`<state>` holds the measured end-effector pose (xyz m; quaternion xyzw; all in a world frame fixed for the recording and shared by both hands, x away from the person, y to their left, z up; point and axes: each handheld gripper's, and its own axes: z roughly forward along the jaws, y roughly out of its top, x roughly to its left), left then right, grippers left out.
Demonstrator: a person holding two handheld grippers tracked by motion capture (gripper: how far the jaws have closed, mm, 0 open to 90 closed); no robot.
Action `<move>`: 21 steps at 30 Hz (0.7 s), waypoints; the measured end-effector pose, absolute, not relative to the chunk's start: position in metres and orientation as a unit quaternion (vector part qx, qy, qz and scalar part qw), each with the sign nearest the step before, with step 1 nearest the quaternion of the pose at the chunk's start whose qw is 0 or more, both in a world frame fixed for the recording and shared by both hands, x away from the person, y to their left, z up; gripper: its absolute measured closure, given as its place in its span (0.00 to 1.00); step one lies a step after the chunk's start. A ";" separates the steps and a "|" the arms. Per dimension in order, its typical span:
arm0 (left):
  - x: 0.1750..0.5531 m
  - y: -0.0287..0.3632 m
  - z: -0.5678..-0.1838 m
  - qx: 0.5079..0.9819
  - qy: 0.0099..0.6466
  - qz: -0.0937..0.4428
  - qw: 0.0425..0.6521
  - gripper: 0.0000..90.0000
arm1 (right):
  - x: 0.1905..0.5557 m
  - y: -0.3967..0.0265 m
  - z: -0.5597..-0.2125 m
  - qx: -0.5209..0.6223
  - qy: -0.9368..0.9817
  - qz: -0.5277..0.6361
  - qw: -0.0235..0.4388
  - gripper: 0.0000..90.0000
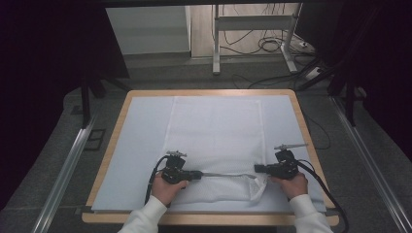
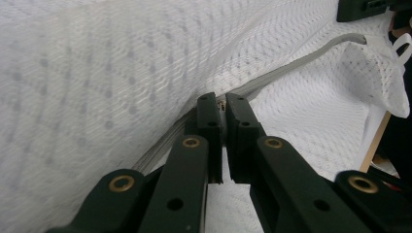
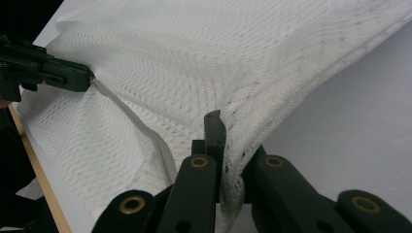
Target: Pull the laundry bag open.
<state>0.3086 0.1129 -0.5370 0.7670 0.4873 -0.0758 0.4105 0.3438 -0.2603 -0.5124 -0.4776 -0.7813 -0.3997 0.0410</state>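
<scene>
Both grippers pinch mesh bag (image 1: 216,141).

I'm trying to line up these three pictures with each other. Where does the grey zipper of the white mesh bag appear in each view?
High view: the zipper runs low and centre, between the two grippers.
Left gripper view: it rises from the shut jaws toward the upper right.
Right gripper view: it slants from the far gripper at upper left down toward the jaws.
Shared landmark: the mesh bag itself.
</scene>
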 end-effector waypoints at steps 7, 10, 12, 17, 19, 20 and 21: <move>0.308 0.116 -0.537 0.766 0.489 -0.074 0.410 0.96 | 0.344 -0.260 -0.513 -0.477 -0.781 -0.400 0.042 0.98; 0.307 0.119 -0.537 0.764 0.491 -0.075 0.411 0.96 | 0.344 -0.260 -0.513 -0.477 -0.782 -0.399 0.042 0.98; 0.307 0.120 -0.537 0.764 0.492 -0.074 0.411 0.96 | 0.344 -0.260 -0.513 -0.478 -0.782 -0.399 0.042 0.98; 0.307 0.124 -0.536 0.763 0.494 -0.072 0.412 0.96 | 0.344 -0.260 -0.513 -0.477 -0.782 -0.399 0.042 0.98; 0.307 0.125 -0.535 0.761 0.496 -0.071 0.413 0.96 | 0.344 -0.260 -0.513 -0.477 -0.782 -0.399 0.042 0.98; 0.306 0.126 -0.535 0.761 0.497 -0.070 0.412 0.96 | 0.344 -0.260 -0.513 -0.477 -0.782 -0.399 0.042 0.98; 0.307 0.127 -0.535 0.761 0.496 -0.071 0.413 0.96 | 0.344 -0.260 -0.513 -0.478 -0.782 -0.398 0.041 0.98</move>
